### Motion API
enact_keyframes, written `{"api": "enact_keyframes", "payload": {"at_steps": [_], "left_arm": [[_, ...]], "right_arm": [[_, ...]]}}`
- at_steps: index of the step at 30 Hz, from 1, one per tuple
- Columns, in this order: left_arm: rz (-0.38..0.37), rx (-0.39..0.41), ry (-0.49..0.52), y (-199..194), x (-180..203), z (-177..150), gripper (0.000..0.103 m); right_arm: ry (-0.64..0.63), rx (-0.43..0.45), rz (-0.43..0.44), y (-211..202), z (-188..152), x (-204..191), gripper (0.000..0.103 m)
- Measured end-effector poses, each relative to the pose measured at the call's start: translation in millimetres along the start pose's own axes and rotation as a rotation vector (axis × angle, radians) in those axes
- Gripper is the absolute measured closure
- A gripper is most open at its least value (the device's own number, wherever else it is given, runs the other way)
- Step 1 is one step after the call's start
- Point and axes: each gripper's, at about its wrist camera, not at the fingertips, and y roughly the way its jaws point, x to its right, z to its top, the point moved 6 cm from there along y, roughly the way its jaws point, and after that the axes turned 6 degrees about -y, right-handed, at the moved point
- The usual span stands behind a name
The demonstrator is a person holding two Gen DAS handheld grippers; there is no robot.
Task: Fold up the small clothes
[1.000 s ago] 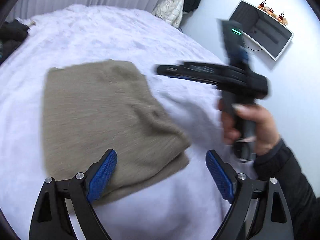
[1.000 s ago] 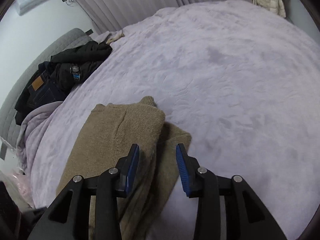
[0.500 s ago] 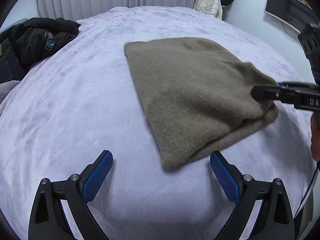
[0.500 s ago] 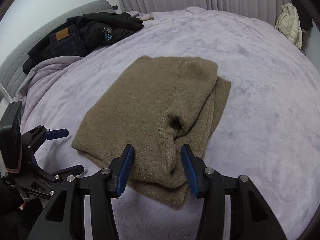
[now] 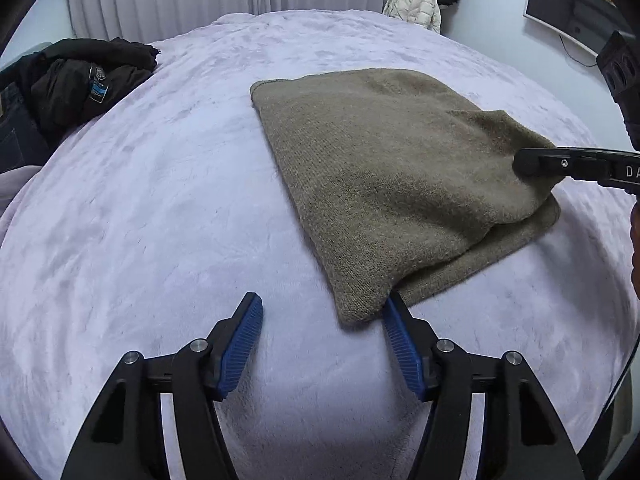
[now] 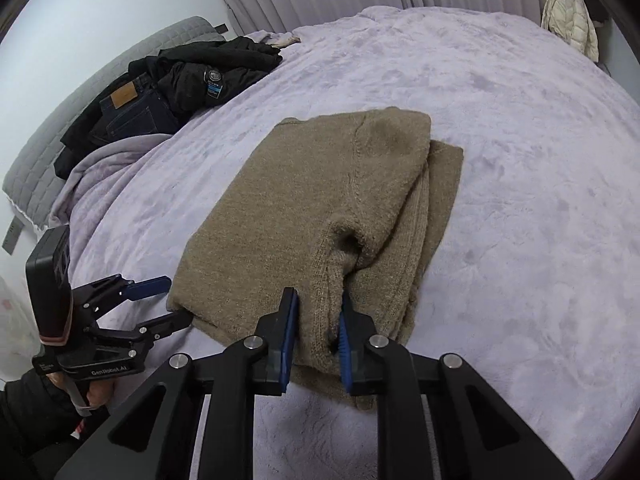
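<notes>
A folded tan knit sweater [image 6: 320, 200] lies on the lavender plush bed [image 6: 520, 120]. The right gripper [image 6: 316, 332] pinches a fold of its near edge between blue-padded fingers [image 6: 289, 332]. The left gripper [image 5: 322, 336] has its fingers spread around the sweater's corner, one finger touching it. Dark clothes [image 6: 180, 84] lie heaped near the headboard.

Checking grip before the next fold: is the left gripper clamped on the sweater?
No: the left gripper is open, its blue pads apart, with the tan sweater corner lying by the right pad, unpinched.
</notes>
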Motion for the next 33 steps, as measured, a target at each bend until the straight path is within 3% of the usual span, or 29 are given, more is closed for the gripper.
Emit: {"api": "enact_keyframes", "payload": {"at_steps": [2, 4, 8, 9, 10, 11, 12, 13, 14, 17, 20, 25, 29, 31, 33], "left_arm": [[-0.001, -0.005, -0.035, 4.0, -4.3, 2.7, 0.03], [0.036, 0.008, -0.08, 6.6, -13.5, 5.6, 0.01], [0.046, 0.027, -0.089, 6.1, -16.4, 5.3, 0.01], [0.05, 0.038, -0.093, 4.4, -16.5, 6.7, 0.013], [0.024, 0.051, -0.107, 0.7, -15.5, 9.7, 0.034], [-0.023, 0.038, -0.116, -0.6, -13.2, 11.5, 0.046], [-0.055, 0.022, -0.122, -1.5, -10.1, 12.8, 0.066], [-0.061, 0.022, -0.108, -3.9, -5.5, 13.9, 0.08], [-0.042, 0.039, -0.074, -7.6, 0.6, 14.4, 0.086], [0.013, 0.088, 0.006, -18.0, 14.9, 9.8, 0.088], [-0.026, 0.073, -0.005, -12.2, 7.7, 4.1, 0.088], [-0.176, -0.01, -0.159, 6.6, -21.6, -4.3, 0.088], [-0.158, -0.027, -0.142, -1.9, -18.3, -9.3, 0.088], [-0.14, -0.032, -0.109, -16.5, -12.5, -13.6, 0.088], [-0.158, 0.004, -0.065, -36.6, -2.3, -12.1, 0.088]], "right_arm": [[0.003, -0.018, -0.004, 4.8, -0.7, 1.0, 0.083], [0.022, -0.023, 0.004, 7.3, -2.0, 2.7, 0.083], [0.024, -0.012, 0.01, 5.9, -2.1, 3.4, 0.083], [0.02, -0.009, 0.013, 5.4, -1.9, 2.7, 0.083], [0.014, -0.006, 0.011, 5.0, -1.4, 1.4, 0.083], [0.008, -0.002, 0.01, 4.2, -0.7, 0.3, 0.085], [0.011, 0.002, 0.017, 3.1, 0.1, -0.5, 0.089], [0.017, 0.013, 0.025, 0.2, 1.2, -0.1, 0.092], [0.024, 0.031, 0.03, -4.6, 2.9, -0.7, 0.092], [0.016, 0.065, 0.018, -15.9, 4.8, -2.6, 0.094], [0.036, 0.021, -0.023, -7.2, -4.6, 9.2, 0.095], [0.082, -0.008, 0.012, 8.8, -26.2, 21.1, 0.095], [0.087, -0.007, 0.013, 9.3, -29.6, 22.1, 0.095], [0.118, 0.001, 0.033, -1.0, -29.1, 21.7, 0.09], [0.134, 0.059, 0.06, -22.8, -25.9, 20.6, 0.09]]}}
